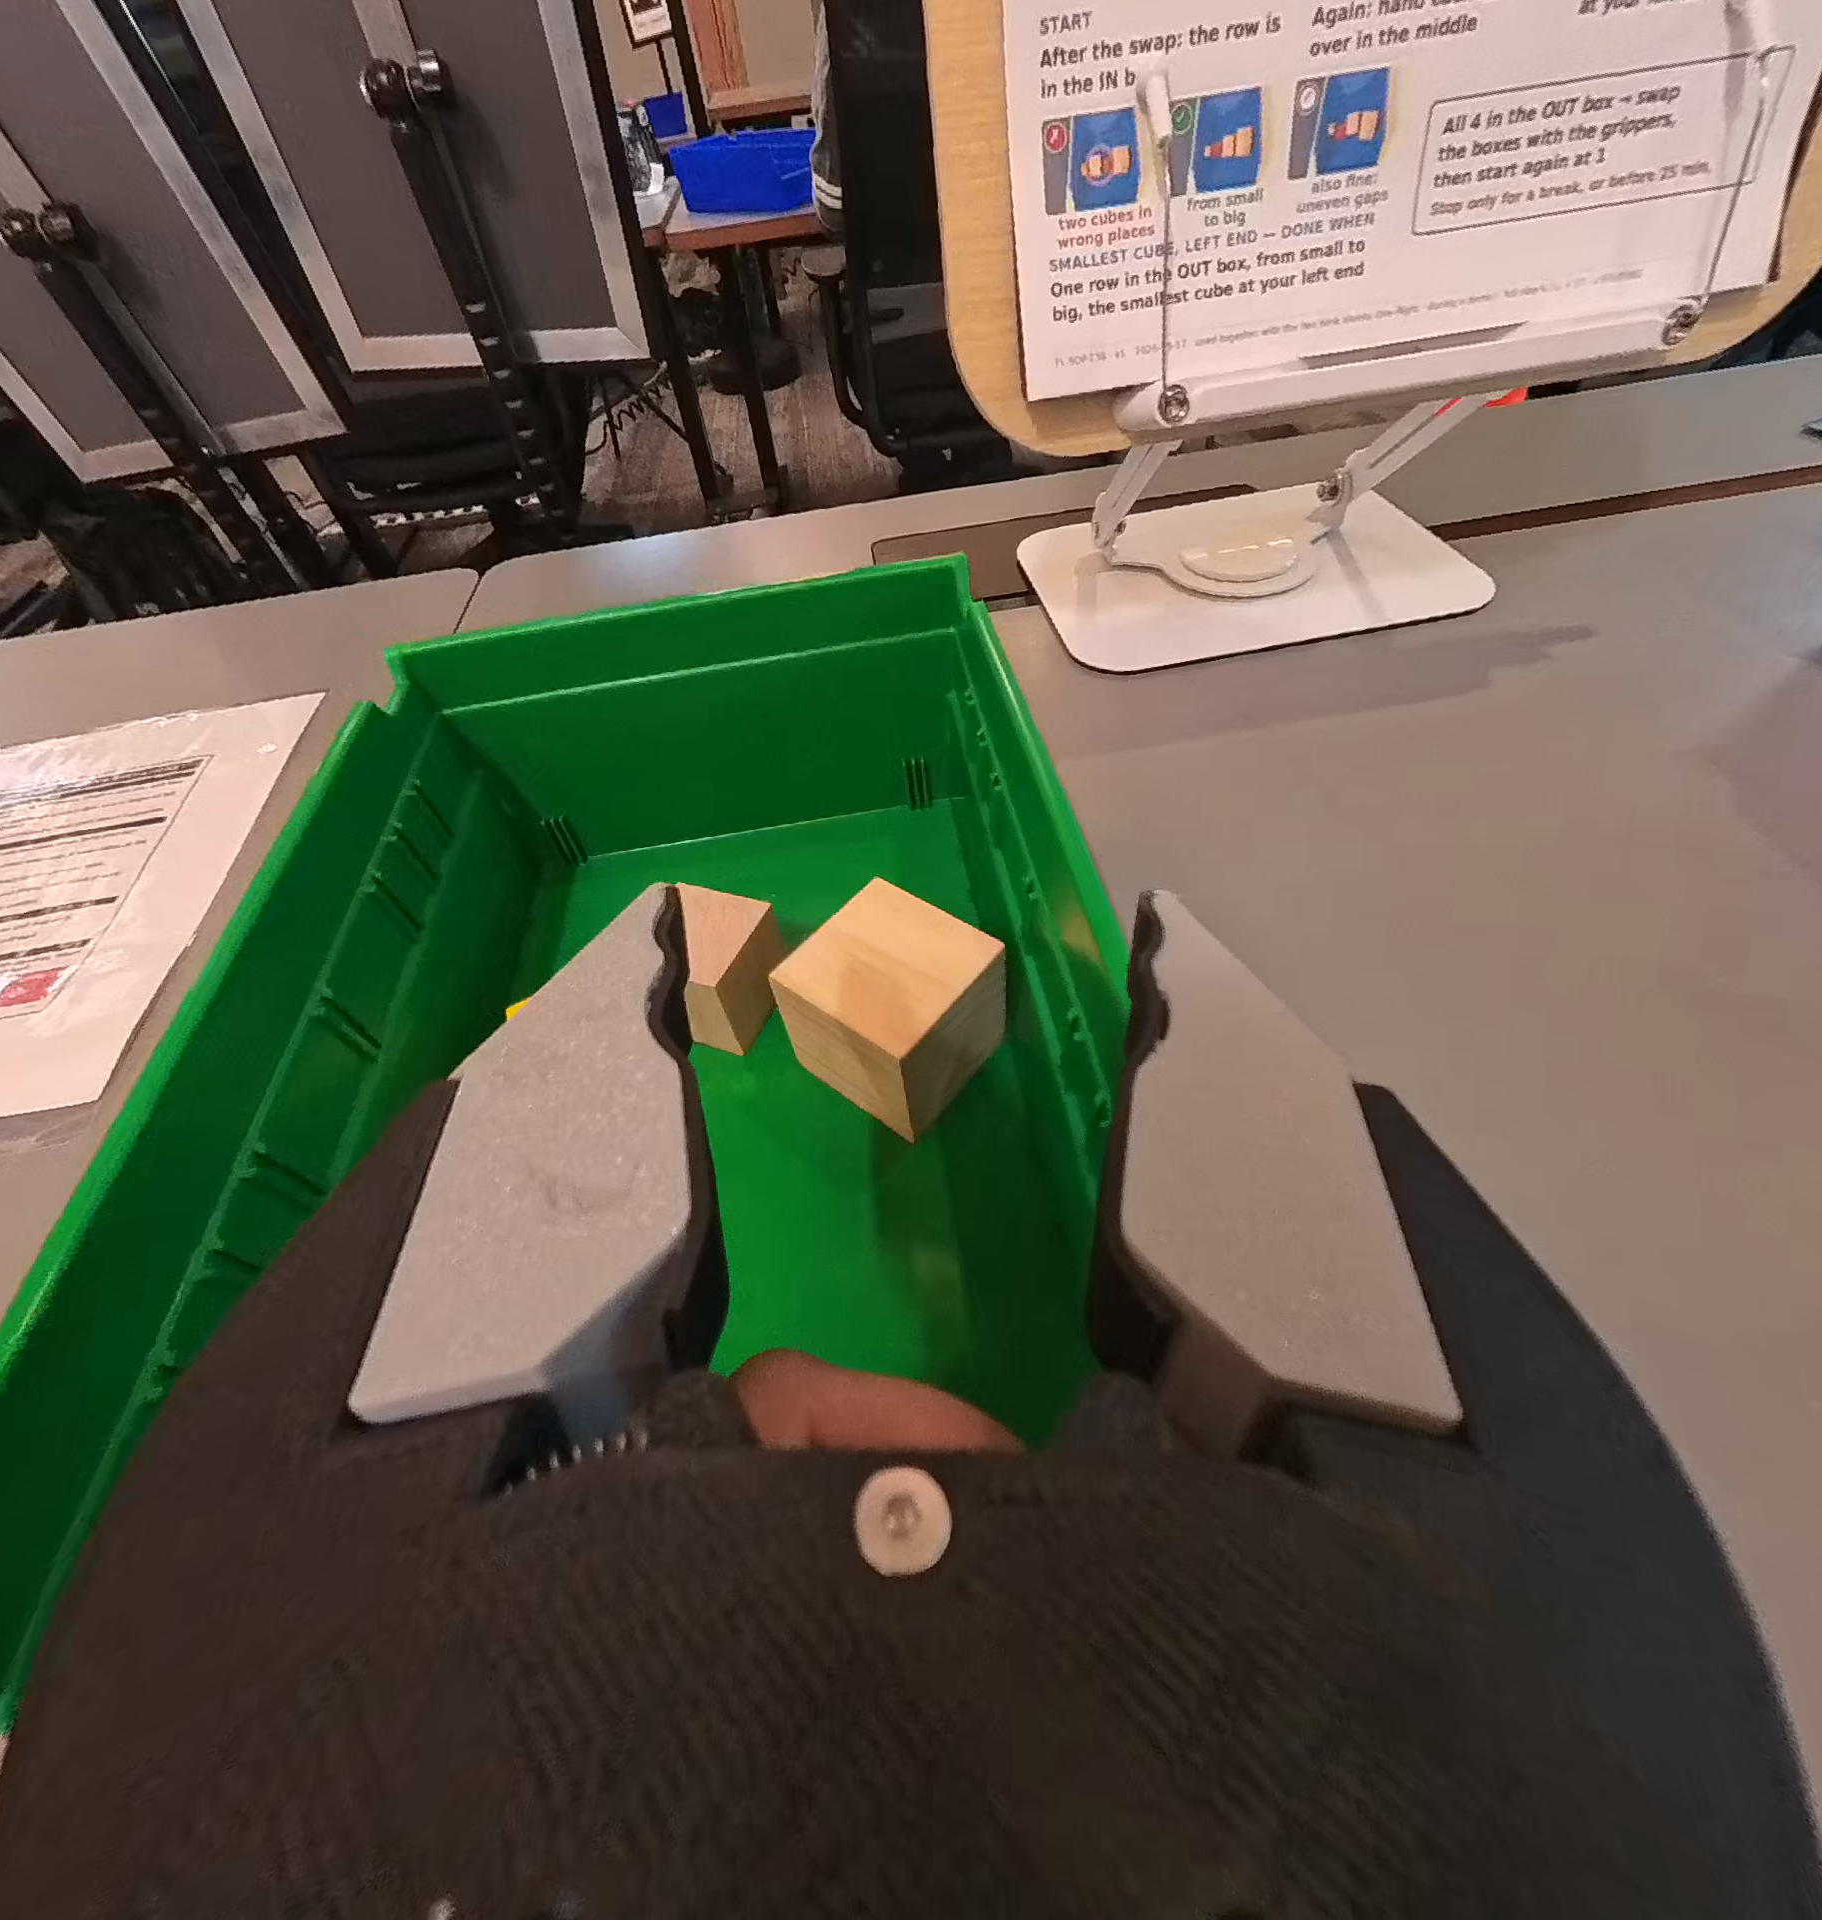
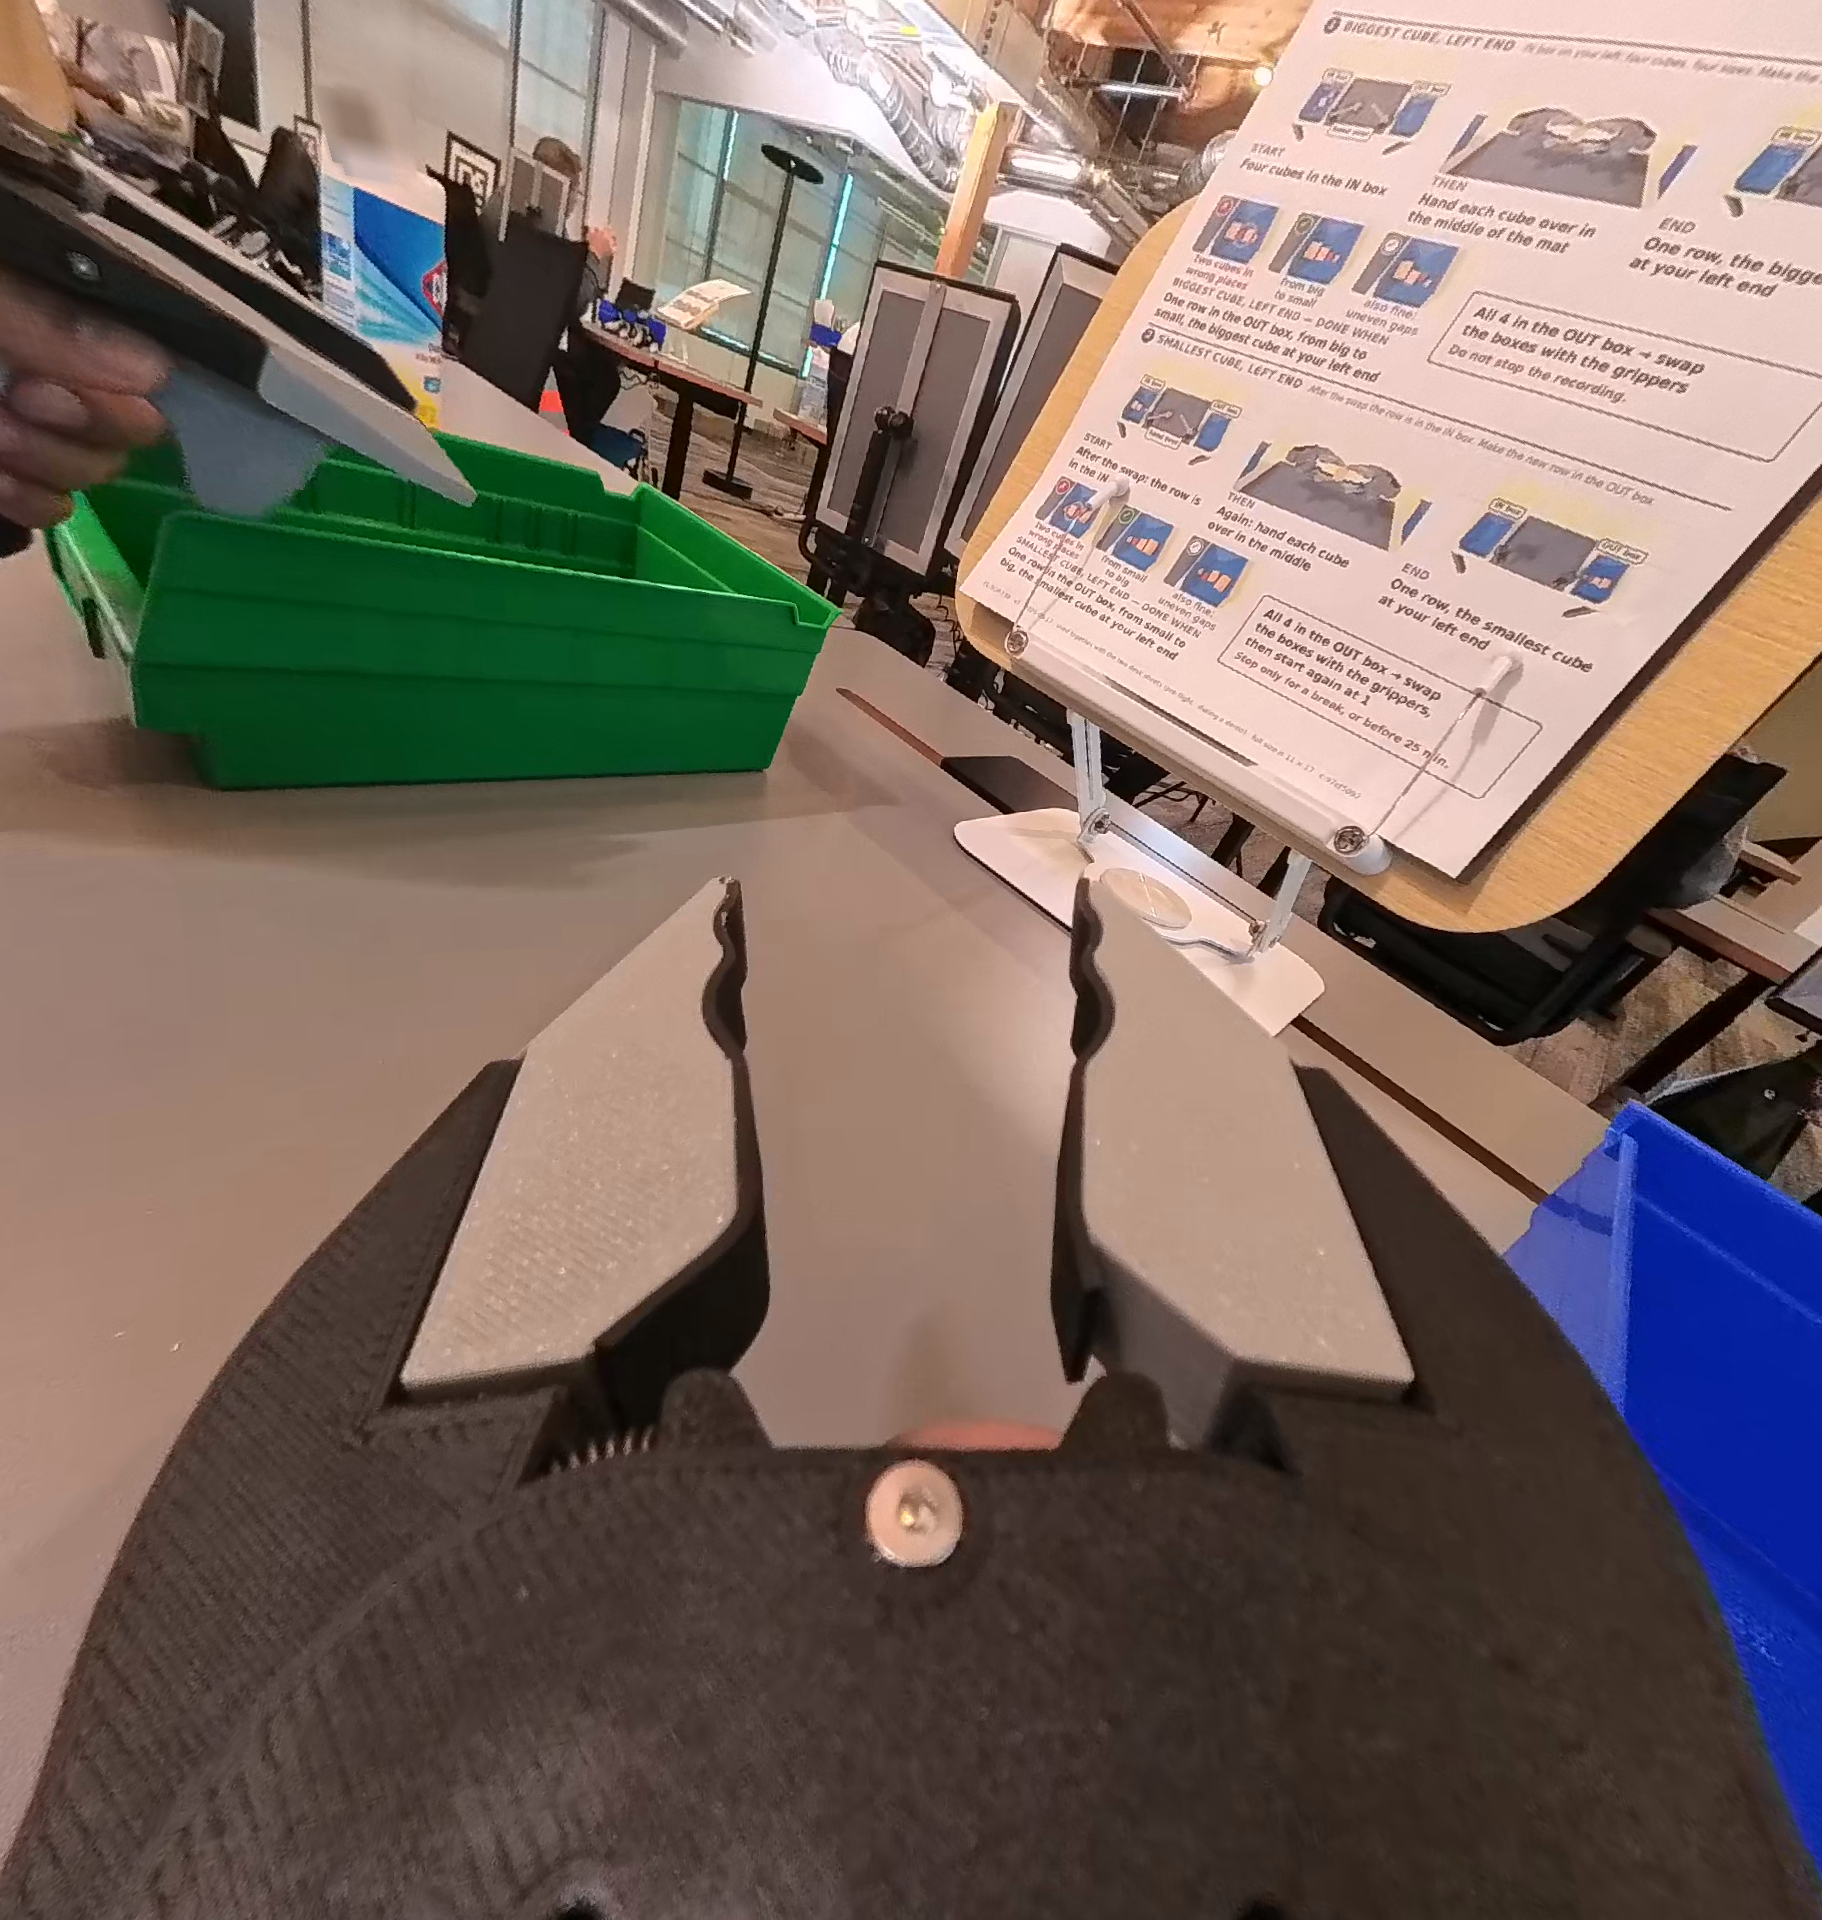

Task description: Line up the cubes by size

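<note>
In the left wrist view a green bin (image 1: 678, 665) holds two wooden cubes: a larger pale one (image 1: 891, 1003) and a smaller one (image 1: 730, 966) to its left, partly hidden behind my left finger. My left gripper (image 1: 902, 914) is open and empty, hovering over the bin with the larger cube between its fingertips but farther down. In the right wrist view my right gripper (image 2: 902, 904) is open and empty above the bare grey table (image 2: 263, 987). The green bin (image 2: 450, 665) and the left gripper (image 2: 367, 426), held by a hand, show at the far left.
A sheet stand (image 1: 1260, 582) with an instruction sheet stands behind the bin; it also shows in the right wrist view (image 2: 1406, 436). A blue bin (image 2: 1738, 1403) sits at the right edge. A laminated paper (image 1: 86, 883) lies left of the green bin.
</note>
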`<state>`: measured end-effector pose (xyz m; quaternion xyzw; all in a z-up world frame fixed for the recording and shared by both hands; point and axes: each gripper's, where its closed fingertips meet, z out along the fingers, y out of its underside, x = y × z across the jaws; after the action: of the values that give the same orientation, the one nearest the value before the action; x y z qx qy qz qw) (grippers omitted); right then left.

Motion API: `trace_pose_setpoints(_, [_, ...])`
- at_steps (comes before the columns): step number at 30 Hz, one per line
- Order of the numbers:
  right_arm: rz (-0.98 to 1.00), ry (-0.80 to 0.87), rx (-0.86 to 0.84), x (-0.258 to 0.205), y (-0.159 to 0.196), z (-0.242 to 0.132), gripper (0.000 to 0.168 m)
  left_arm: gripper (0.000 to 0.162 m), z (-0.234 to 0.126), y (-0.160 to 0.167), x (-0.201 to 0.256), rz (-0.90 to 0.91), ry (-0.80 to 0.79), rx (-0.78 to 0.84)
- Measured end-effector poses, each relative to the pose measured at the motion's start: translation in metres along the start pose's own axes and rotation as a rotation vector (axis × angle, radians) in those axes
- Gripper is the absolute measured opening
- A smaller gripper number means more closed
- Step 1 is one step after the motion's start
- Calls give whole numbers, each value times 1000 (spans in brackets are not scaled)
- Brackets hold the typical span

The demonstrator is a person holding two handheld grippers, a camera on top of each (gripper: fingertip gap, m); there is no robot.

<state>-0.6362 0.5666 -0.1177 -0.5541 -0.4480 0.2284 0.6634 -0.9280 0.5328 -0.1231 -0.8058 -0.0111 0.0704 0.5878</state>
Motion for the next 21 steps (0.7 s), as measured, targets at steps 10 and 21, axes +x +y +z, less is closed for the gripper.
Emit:
trace_pose_setpoints(10, [3,-2,5,0,-2,-1,61,84,12,2,-2,-1,3,-43])
trace_pose_setpoints(21, [6,1,17,1,-5,-3,60,84,28,9,-4,10,1,-104])
